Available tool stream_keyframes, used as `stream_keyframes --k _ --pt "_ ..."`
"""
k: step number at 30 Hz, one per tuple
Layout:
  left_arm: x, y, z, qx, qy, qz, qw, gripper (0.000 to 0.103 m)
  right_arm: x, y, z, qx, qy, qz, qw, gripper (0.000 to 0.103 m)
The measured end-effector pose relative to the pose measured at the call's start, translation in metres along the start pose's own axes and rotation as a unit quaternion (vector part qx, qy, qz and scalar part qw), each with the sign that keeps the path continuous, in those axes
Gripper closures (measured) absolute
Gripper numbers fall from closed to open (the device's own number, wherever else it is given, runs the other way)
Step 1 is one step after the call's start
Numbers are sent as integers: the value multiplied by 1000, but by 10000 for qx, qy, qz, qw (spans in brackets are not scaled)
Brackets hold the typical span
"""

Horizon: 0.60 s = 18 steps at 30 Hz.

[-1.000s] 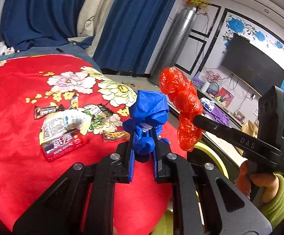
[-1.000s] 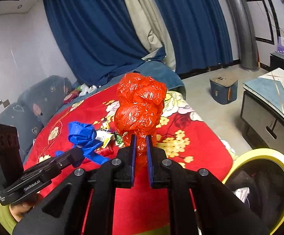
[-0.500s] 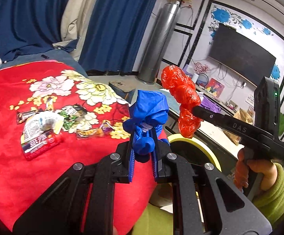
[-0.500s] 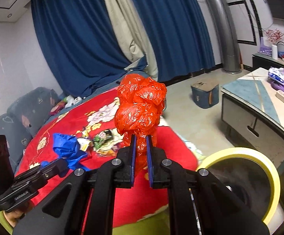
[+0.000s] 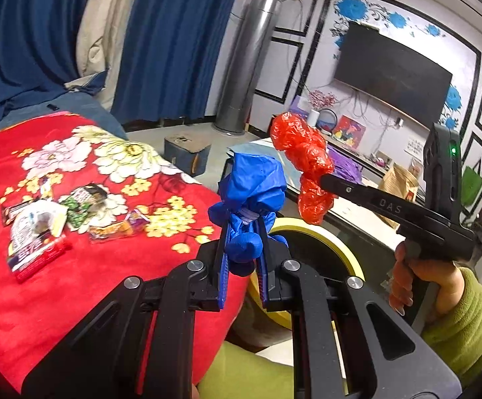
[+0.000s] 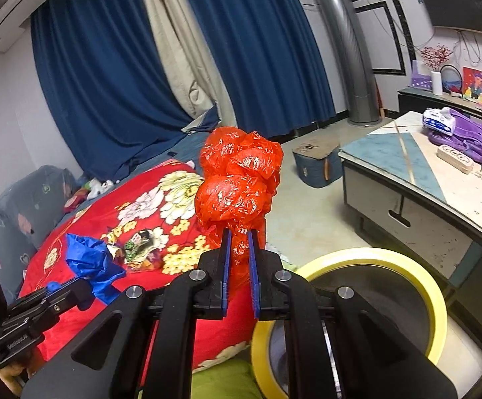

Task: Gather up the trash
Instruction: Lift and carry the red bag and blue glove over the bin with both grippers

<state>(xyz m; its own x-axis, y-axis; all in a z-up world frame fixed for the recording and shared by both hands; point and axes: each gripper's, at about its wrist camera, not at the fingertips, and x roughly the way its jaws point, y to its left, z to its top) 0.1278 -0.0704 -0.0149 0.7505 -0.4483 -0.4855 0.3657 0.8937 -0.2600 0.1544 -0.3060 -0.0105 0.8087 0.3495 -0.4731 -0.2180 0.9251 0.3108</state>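
My left gripper [image 5: 243,229] is shut on a crumpled blue plastic bag [image 5: 252,188], held in the air past the bed's edge. My right gripper [image 6: 239,232] is shut on a crumpled red plastic bag [image 6: 237,183], also in the air. In the left wrist view the red bag [image 5: 302,163] hangs to the right of the blue one, above a yellow-rimmed trash bin [image 5: 320,232]. The bin [image 6: 374,259] sits low right in the right wrist view. Several snack wrappers [image 5: 38,229] lie on the red floral blanket [image 5: 74,282].
A low table [image 6: 440,183] with a purple backpack [image 6: 463,139] stands to the right of the bin. A small blue stool [image 6: 314,163] sits on the floor beyond. Blue curtains [image 6: 108,83] and a grey sofa [image 6: 31,199] lie behind the bed.
Both grippers have swung right, away from the bed and towards the bin, each still holding its bag. The bin now shows larger in both views.
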Motion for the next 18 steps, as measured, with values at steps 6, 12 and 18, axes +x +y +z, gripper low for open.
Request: stream_keyframes --k 6,12,18 --pt "14 -11 -1 59 164 -152 9997 94 -8 -16 -4 64 -60 -180 9998 93" --pt "26 -25 -2 193 279 -236 9991 94 -14 -35 -10 205 -56 -327 9992 93" --pt "40 -39 -4 340 416 -325 9980 94 -17 -52 -16 362 -14 -445 9984 93"
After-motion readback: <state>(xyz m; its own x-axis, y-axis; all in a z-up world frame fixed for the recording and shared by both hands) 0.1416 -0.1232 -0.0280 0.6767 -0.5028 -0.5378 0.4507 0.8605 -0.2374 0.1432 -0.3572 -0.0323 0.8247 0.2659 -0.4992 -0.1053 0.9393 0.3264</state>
